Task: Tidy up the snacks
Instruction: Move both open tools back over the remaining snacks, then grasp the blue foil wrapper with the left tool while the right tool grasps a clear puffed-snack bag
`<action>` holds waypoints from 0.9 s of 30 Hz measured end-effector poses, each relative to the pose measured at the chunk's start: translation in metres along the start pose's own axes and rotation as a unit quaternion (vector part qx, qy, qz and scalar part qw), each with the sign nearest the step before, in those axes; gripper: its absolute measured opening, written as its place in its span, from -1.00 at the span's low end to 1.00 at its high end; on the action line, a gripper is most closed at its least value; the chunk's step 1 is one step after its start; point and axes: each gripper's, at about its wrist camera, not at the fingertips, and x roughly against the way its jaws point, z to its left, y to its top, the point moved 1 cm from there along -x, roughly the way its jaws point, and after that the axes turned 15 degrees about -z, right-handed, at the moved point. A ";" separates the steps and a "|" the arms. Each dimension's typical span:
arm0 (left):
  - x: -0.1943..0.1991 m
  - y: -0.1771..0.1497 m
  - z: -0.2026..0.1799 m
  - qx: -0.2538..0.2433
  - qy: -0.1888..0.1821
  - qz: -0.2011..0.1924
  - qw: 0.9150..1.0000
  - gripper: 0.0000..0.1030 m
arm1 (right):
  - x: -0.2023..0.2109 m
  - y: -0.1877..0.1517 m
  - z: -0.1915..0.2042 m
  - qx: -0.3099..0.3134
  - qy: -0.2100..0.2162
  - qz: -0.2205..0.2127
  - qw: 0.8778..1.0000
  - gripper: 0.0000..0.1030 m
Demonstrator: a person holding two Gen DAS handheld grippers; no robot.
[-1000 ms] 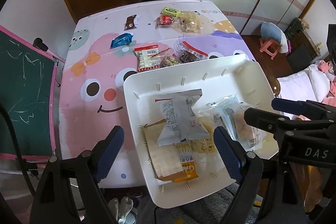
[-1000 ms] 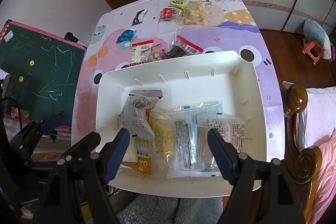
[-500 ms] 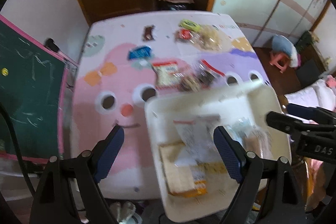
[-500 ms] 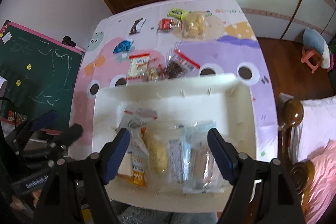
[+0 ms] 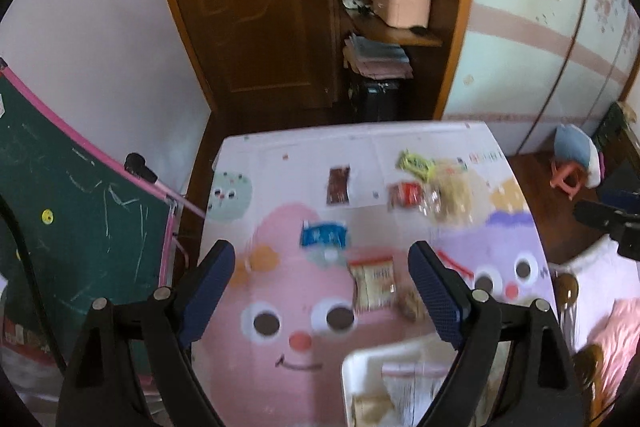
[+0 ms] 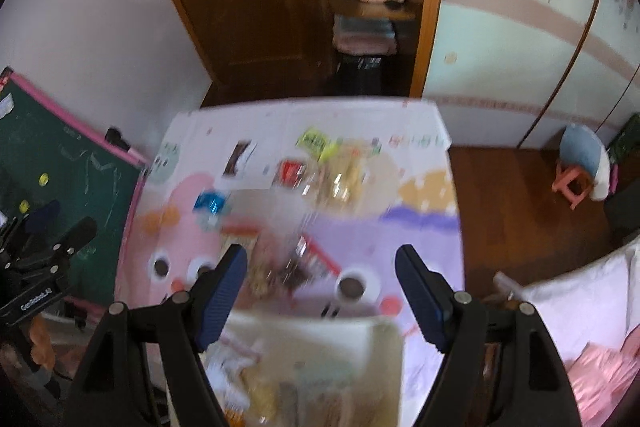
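apparently the blurred snacks [image 5: 370, 287] lie beyond both empty jaws.

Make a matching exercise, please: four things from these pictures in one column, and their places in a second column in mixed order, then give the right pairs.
Things:
1. small blue snack packet
2. dark brown snack bar wrapper
3. white plastic tray
4. yellow-green snack packet

Places:
A. near edge of the table, holding packets
B. far side, beside the red packet
C. on the pink cartoon face, above its eyes
D. far side, alone on a white patch of the cloth

Pairs: 1-C, 2-D, 3-A, 4-B
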 end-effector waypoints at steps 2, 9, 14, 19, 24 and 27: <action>-0.020 0.011 0.002 0.011 0.004 0.006 1.000 0.72 | -0.016 0.018 -0.007 0.000 -0.008 -0.003 1.000 0.49; -0.106 0.016 0.015 0.065 0.027 0.061 0.996 0.72 | -0.101 0.038 -0.030 -0.019 -0.009 0.030 0.999 0.49; -0.172 -0.004 0.024 0.107 0.072 0.093 0.987 0.72 | -0.172 0.027 -0.034 -0.020 -0.011 0.077 0.997 0.49; -0.234 -0.040 0.031 0.171 0.100 0.147 0.969 0.72 | -0.232 0.008 -0.039 -0.045 -0.009 0.126 0.991 0.49; -0.272 -0.073 0.037 0.234 0.114 0.187 0.947 0.71 | -0.273 -0.011 -0.044 -0.060 -0.015 0.161 0.985 0.49; -0.285 -0.086 0.036 0.259 0.116 0.199 0.938 0.71 | -0.286 -0.023 -0.046 -0.071 -0.012 0.175 0.982 0.49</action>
